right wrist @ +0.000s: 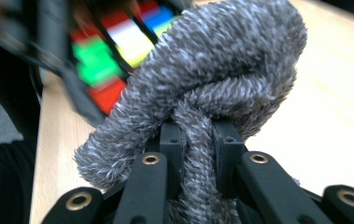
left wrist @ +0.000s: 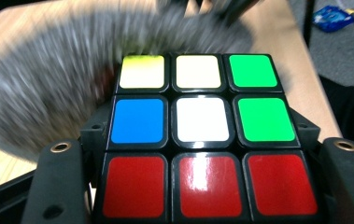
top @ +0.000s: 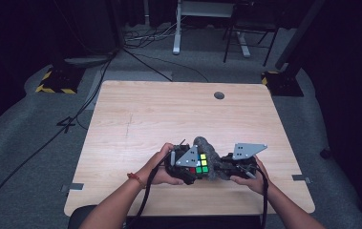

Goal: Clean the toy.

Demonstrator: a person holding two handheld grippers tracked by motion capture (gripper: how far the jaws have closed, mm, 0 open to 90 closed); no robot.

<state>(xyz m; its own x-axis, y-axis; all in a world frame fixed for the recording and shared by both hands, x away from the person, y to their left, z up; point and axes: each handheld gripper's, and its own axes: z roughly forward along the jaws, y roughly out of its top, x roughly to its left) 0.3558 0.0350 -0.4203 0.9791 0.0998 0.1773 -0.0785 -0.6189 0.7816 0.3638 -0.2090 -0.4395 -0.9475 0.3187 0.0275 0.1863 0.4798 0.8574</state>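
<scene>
Fingers on my left gripper clamp the cube from both sides, their black tips flanking its bottom red row in the left gripper view; that face reads yellow, cream and green across the top, blue, white and green in the middle, three reds below; fingers on my right gripper are drawn tight on the cloth, a grey fuzzy bundle whose narrow neck runs down between them and bulges out in a thick fold beyond the tips; in the high view both grippers sit close together at the near edge of the bench, left hand and right hand wrapped round them, cube and cloth meeting between them; the cloth lies against the cube's far side, blurred in the left gripper view, so I cannot tell just how much of that side it covers; the cube is raised off the bench in my grip.
</scene>
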